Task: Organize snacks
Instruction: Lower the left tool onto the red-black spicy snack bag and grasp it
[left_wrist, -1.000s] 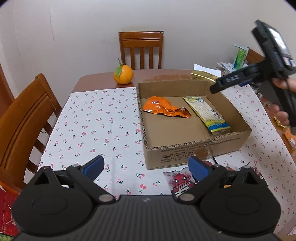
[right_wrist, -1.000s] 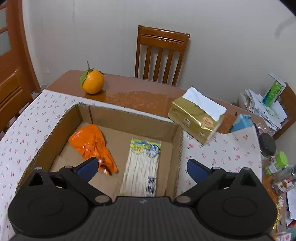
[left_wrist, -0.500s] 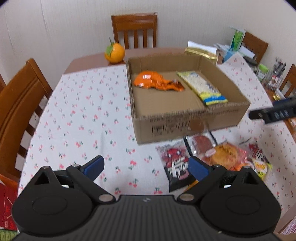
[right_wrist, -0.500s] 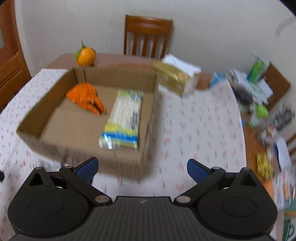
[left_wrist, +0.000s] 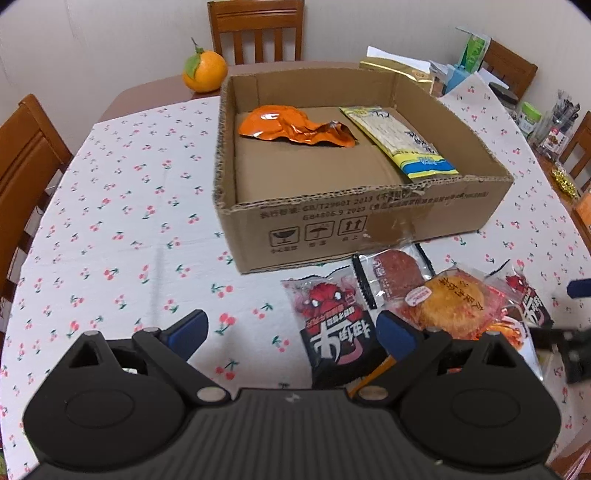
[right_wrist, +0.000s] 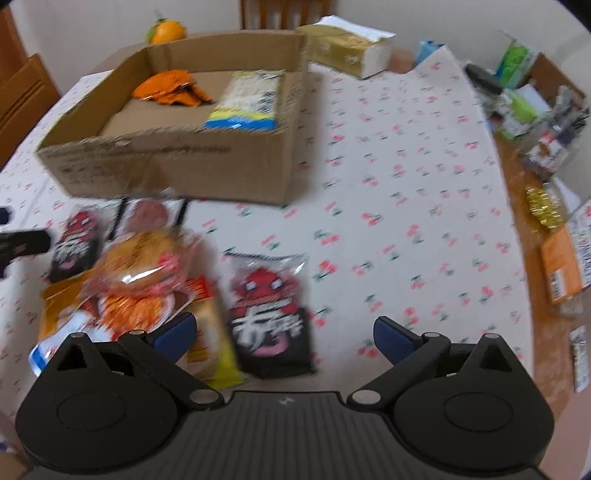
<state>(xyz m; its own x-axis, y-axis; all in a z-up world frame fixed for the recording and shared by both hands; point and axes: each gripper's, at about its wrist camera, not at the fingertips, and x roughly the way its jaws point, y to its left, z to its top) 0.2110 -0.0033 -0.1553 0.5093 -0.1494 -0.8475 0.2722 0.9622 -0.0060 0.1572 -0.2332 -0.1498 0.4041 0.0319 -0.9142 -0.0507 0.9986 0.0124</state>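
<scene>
In the left wrist view the left gripper (left_wrist: 291, 332) fills the lower frame, jaws spread wide and empty, over the white cherry-print tablecloth (left_wrist: 122, 206); upper left sits a round orange fruit with a green leaf (left_wrist: 204, 70), and at centre the shallow brown cardboard box (left_wrist: 369, 218) holds a crumpled orange foil packet (left_wrist: 295, 127) beside a long yellow-and-blue noodle packet (left_wrist: 399, 142). Just in front of the box, lower right, loose snacks overlap: a black-and-red cartoon snack bag (left_wrist: 334, 325), then a clear-wrapped round golden pastry (left_wrist: 452, 304). In the blurred right wrist view the right gripper (right_wrist: 282, 334) is likewise released and empty, above a second black-and-red cartoon bag (right_wrist: 269, 314) at lower centre. Judged from the overlap, a pinch could catch two wrappers at once, or slick film could slip free; the blur suggests quick motion, risking a misjudged approach
</scene>
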